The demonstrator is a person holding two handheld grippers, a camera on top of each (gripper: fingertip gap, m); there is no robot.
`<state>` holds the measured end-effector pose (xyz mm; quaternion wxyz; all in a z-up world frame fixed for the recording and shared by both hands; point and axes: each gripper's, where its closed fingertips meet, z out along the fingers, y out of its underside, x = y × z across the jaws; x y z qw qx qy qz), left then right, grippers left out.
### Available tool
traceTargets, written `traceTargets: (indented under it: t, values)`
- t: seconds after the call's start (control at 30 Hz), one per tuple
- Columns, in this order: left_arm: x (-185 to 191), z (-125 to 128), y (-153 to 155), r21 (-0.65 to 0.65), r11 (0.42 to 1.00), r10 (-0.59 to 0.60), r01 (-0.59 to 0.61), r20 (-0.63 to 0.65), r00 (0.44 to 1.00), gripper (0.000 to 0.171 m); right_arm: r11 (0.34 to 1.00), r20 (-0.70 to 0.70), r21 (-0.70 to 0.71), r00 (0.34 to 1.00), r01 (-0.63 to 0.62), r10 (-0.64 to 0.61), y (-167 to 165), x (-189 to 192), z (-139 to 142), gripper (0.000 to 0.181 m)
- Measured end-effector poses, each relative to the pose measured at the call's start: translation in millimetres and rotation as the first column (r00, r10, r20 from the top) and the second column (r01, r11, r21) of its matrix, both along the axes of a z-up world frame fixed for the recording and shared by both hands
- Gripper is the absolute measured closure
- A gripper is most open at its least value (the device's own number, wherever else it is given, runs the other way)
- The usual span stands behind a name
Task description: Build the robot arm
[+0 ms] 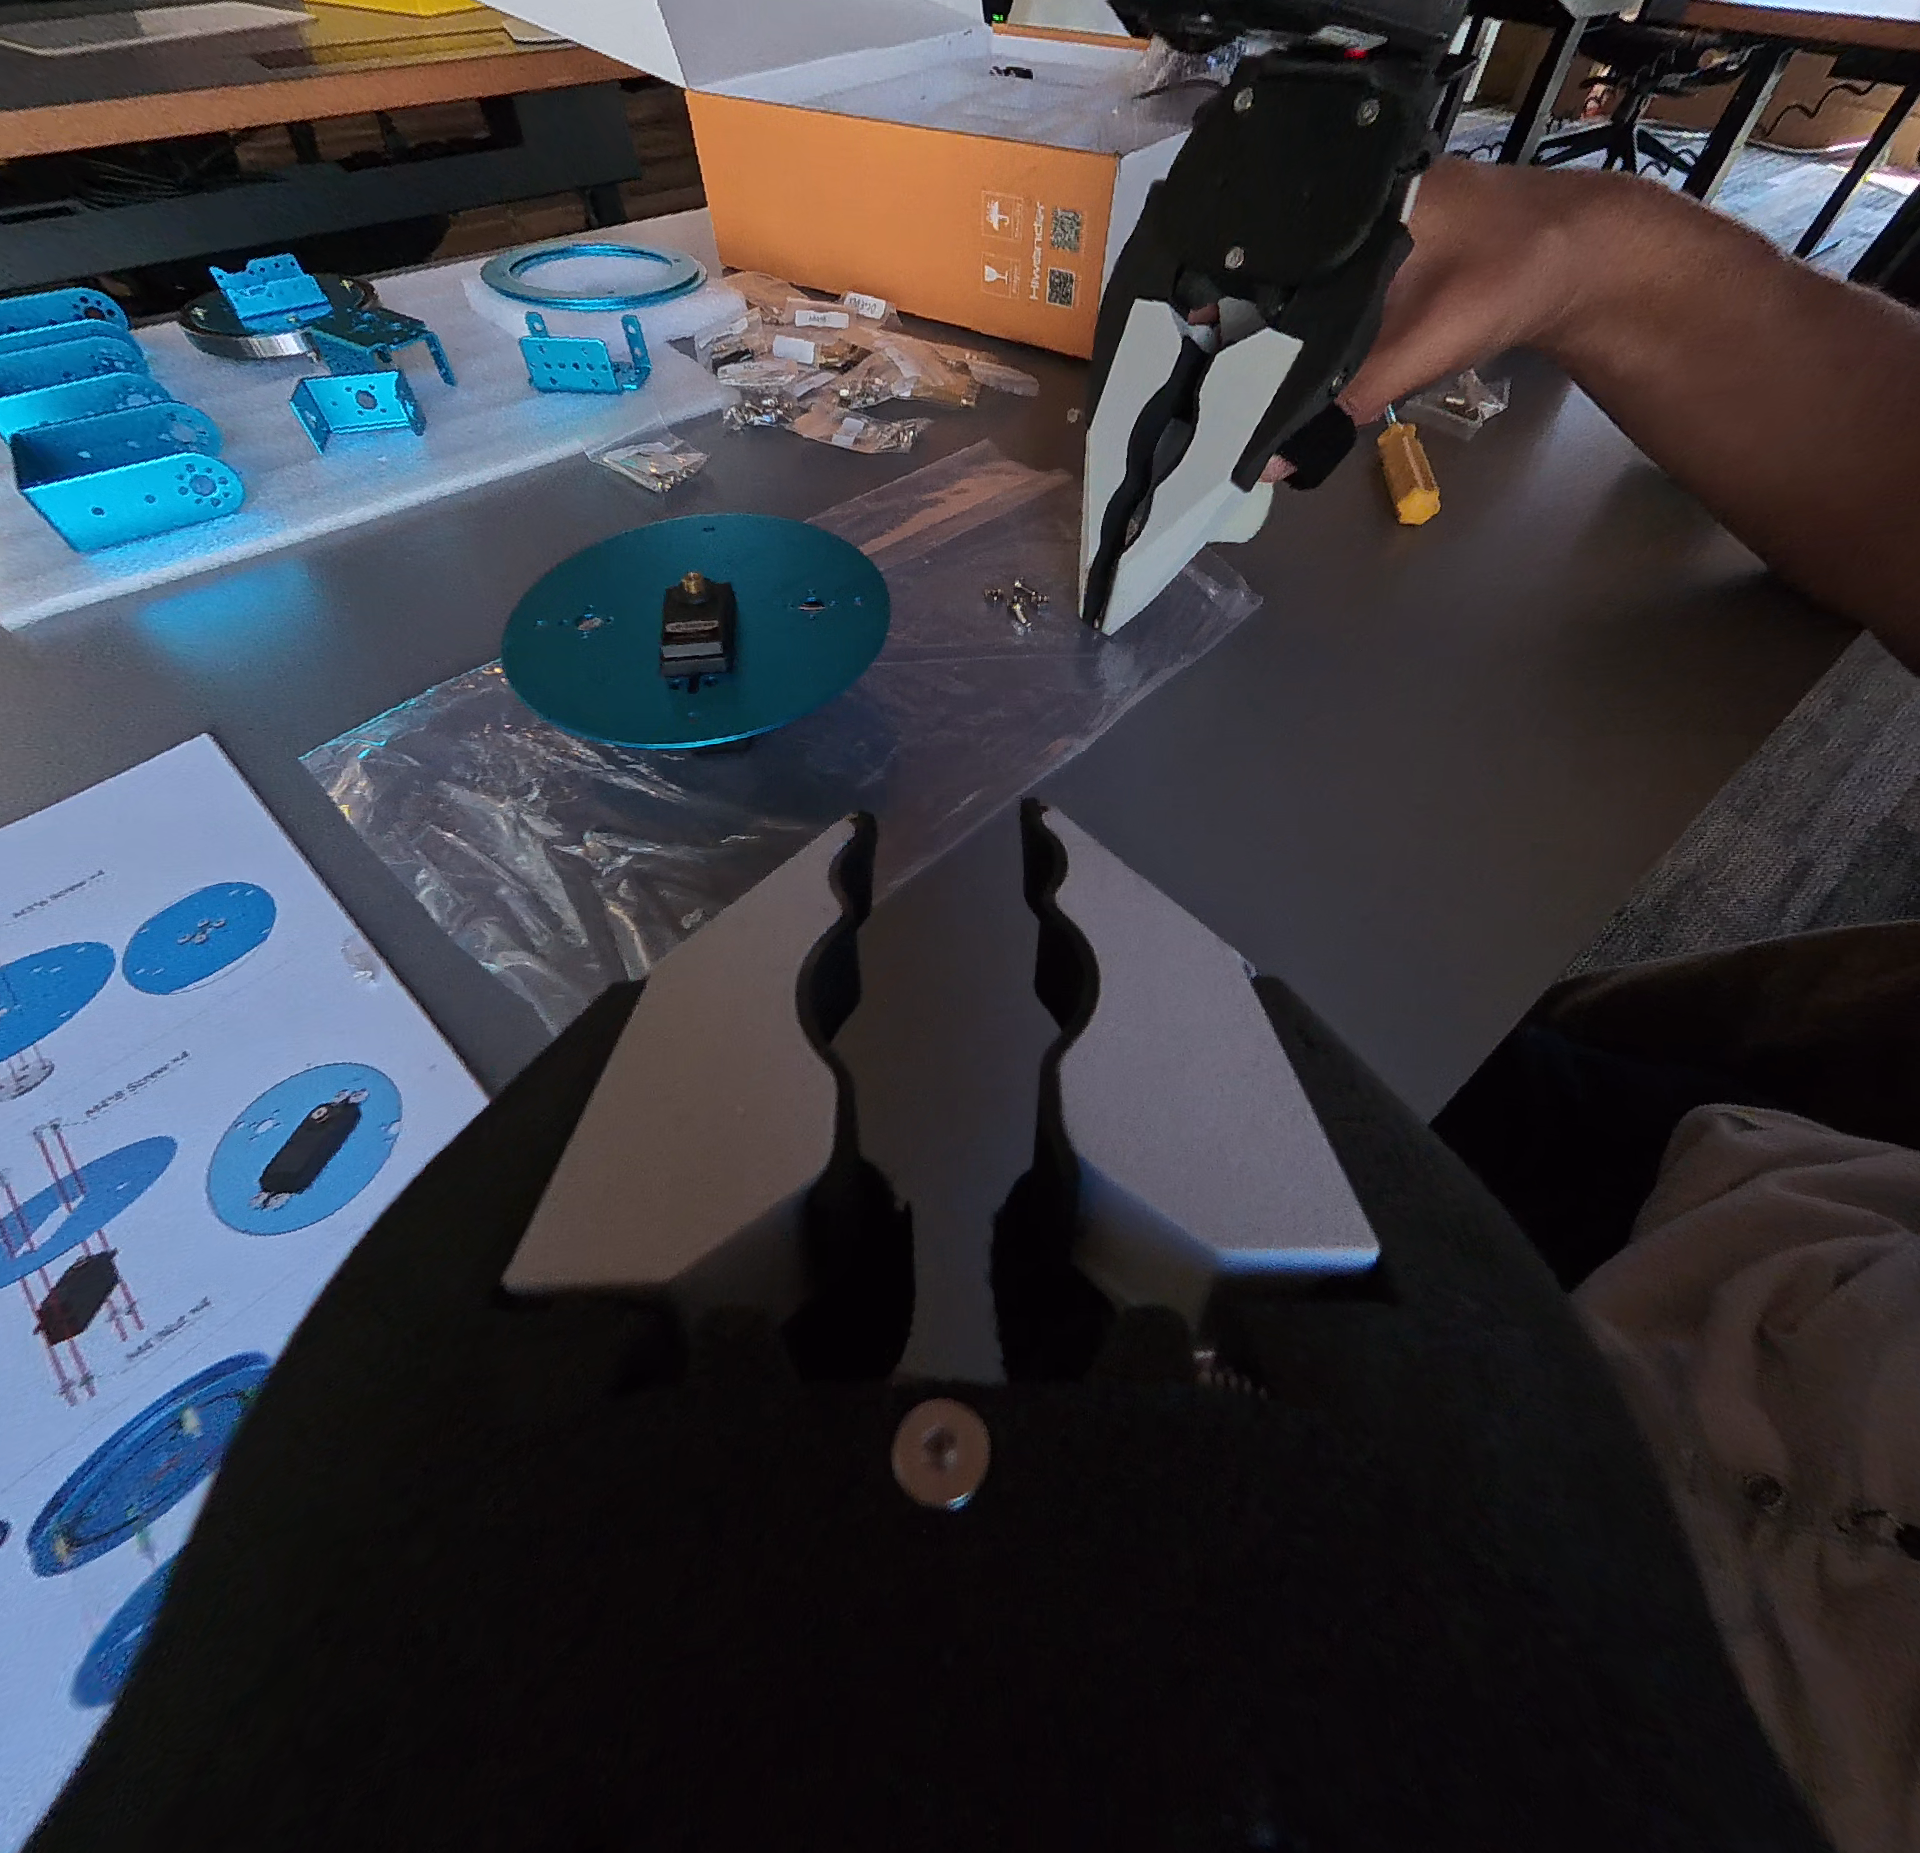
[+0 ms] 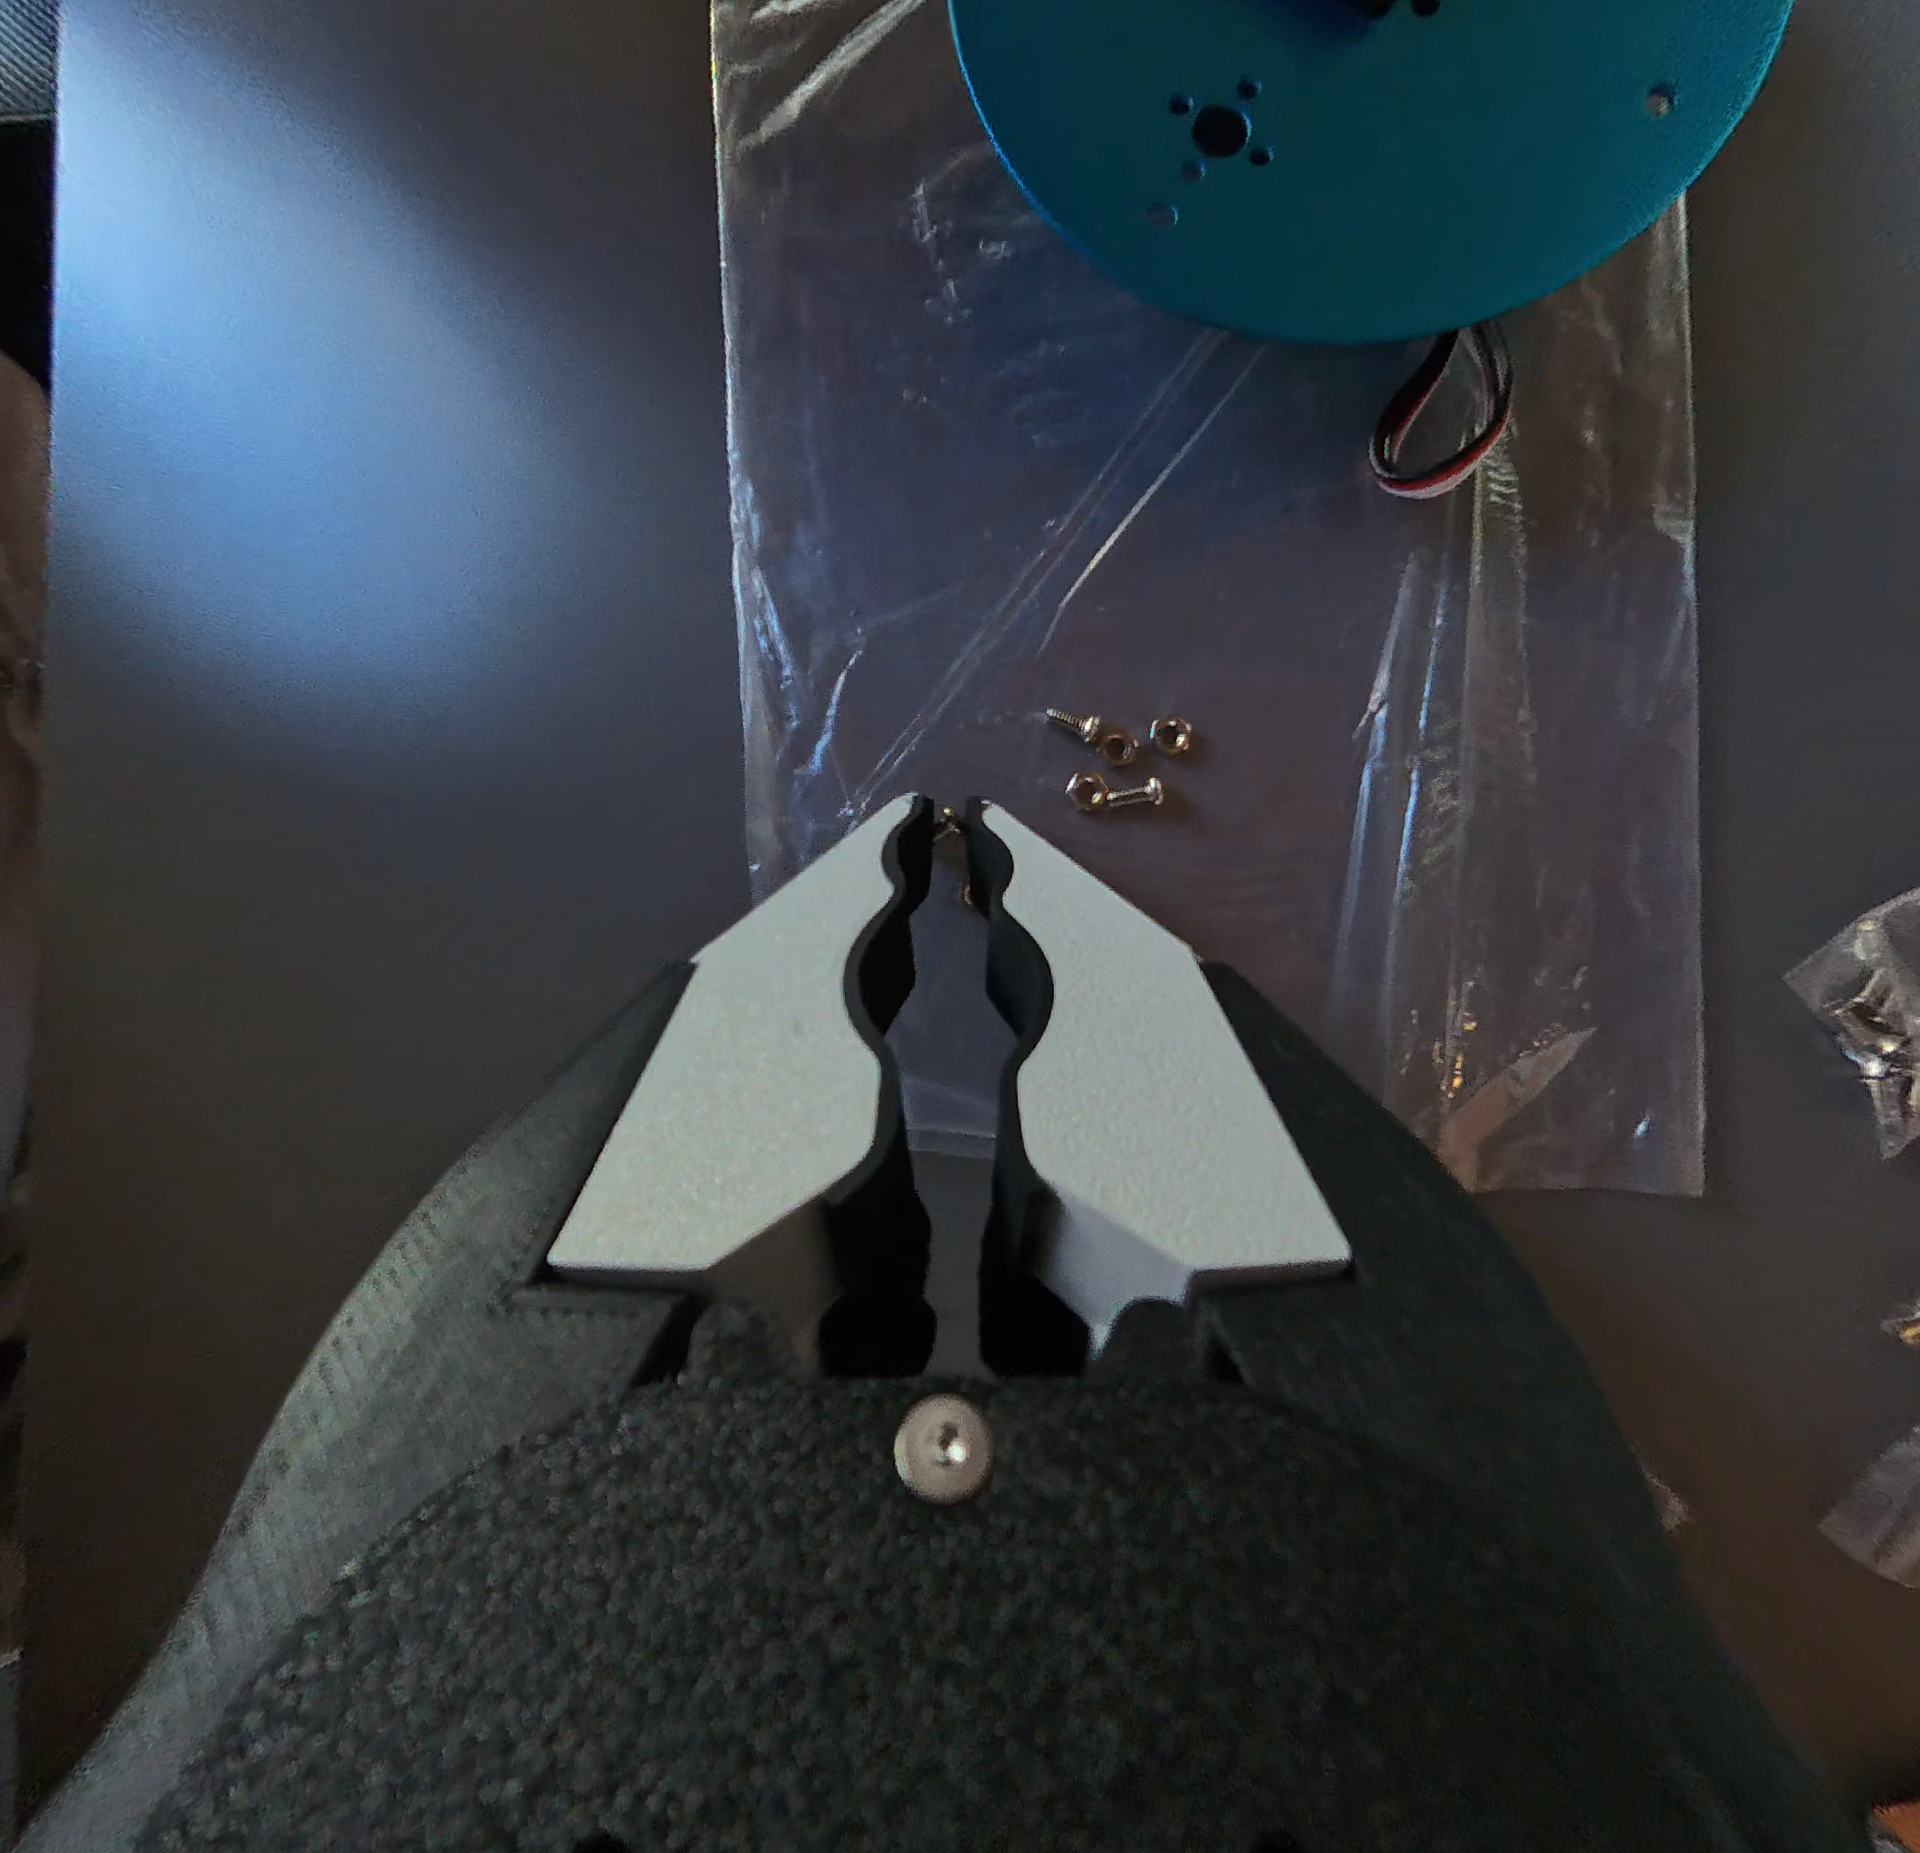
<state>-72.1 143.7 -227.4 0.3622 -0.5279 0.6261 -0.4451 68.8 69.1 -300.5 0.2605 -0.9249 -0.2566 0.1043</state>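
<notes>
While the left gripper (image 1: 948, 837) is held empty above the bench (image 1: 1403, 785) with fingers parted, the right gripper (image 2: 943, 811) is pressed nearly closed on a small screw (image 2: 948, 824) over the plastic bag (image 2: 1195, 556). Loose nuts and screws (image 2: 1120, 759) lie just beside; beyond, a servo (image 1: 694, 627) is seated in the blue disc (image 1: 694, 631).

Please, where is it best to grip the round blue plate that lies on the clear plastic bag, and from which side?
Probably at the rim of the blue plate, from the near side facing the left gripper. The plate sits raised on the black servo through its centre, so its edge appears to overhang the plastic bag, leaving room for one finger beneath. The right side is crowded by the right gripper.
</notes>
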Motion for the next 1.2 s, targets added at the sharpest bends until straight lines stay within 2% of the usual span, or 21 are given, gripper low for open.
traceTargets:
  t: [0.07, 0.13, 0.23, 0.33, 0.47, 0.53, 0.7, 0.93, 1.07, 1.2]
  values:
    - [4, -5, -5, -0.016, 1.0, -0.006, 0.006, -0.009, 1.0, 0.144, 1.0, 0.023, 0.011, 1.0, -0.004, 0.004, 2, 0, 1, 0.177]
    - [10, -9, -9, -0.033, 0.999, -0.001, 0.0, -0.017, 1.0, 0.144, 0.998, -0.014, 0.057, 1.0, 0.006, -0.005, 8, -3, 7, 0.178]
    - [22, -14, -22, -0.081, 0.997, -0.002, 0.002, -0.008, 1.0, 0.144, 0.985, -0.196, 0.166, 0.98, 0.045, -0.012, 25, -20, 31, 0.179]
    - [36, -7, -37, -0.195, 0.981, -0.001, 0.005, 0.021, 1.0, 0.147, 0.945, -0.421, 0.299, 0.907, 0.13, 0.009, 48, -46, 64, 0.181]
    - [51, 11, -29, -0.195, 0.978, 0.086, -0.068, 0.087, 0.992, 0.146, 0.887, -0.556, 0.418, 0.828, 0.197, 0.078, 65, -75, 100, 0.181]
    - [54, 16, -29, -0.195, 0.979, 0.087, -0.065, 0.106, 0.991, 0.146, 0.849, -0.502, 0.489, 0.86, 0.199, 0.088, 69, -83, 106, 0.181]
    - [52, 25, -22, -0.188, 0.979, 0.105, -0.073, 0.166, 0.981, 0.154, 0.788, -0.3, 0.606, 0.948, 0.105, 0.105, 66, -94, 106, 0.181]
    - [51, 24, -23, -0.027, 0.997, 0.077, -0.074, 0.182, 0.98, 0.166, 0.763, -0.175, 0.646, 0.977, 0.02, 0.123, 63, -98, 104, 0.181]
    - [50, 24, -23, 0.167, 0.98, 0.072, -0.109, 0.212, 0.975, 0.168, 0.768, -0.209, 0.639, 0.97, 0.038, 0.126, 62, -98, 104, 0.18]
    - [48, 20, -22, 0.276, 0.956, 0.045, -0.101, 0.203, 0.978, 0.169, 0.829, -0.374, 0.55, 0.917, 0.097, 0.14, 61, -100, 102, 0.18]
